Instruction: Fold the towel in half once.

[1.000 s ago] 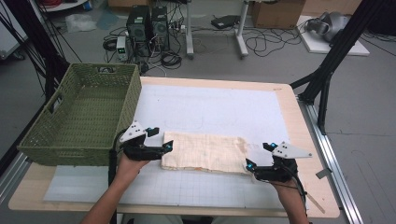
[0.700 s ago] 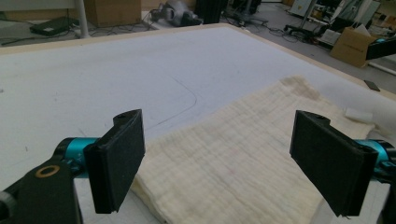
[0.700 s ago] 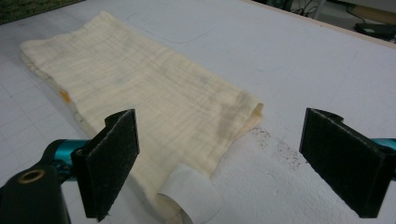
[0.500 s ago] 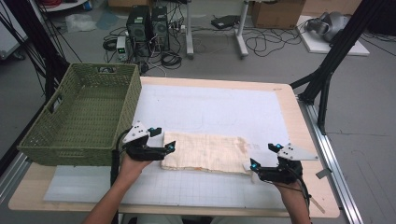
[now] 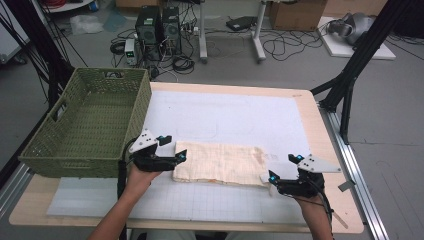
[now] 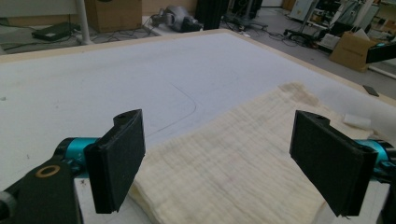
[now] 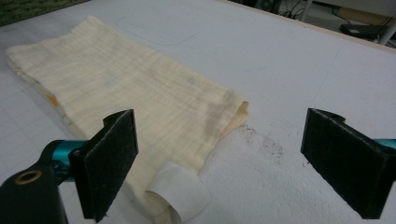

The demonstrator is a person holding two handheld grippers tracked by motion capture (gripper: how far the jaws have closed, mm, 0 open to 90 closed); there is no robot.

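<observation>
Folding step, pre-grasp. One cloth [image 5: 218, 163], folded, flat near front edge of desk [image 5: 320, 125], midway along it. Two grippers. Left gripper [image 5: 174, 150] at cloth's left end, jaws spread wide, holding nothing, straddling the end in left gripper view. Right gripper [image 5: 283, 172] at cloth's front right corner, jaws wide apart too, empty, white tag [image 7: 180, 196] just ahead of them. Next, probably: lower both, pinch the two ends, lift evenly for another fold or carry to basket [image 5: 85, 125]. One basket, green, at left edge, nothing seen inside.
</observation>
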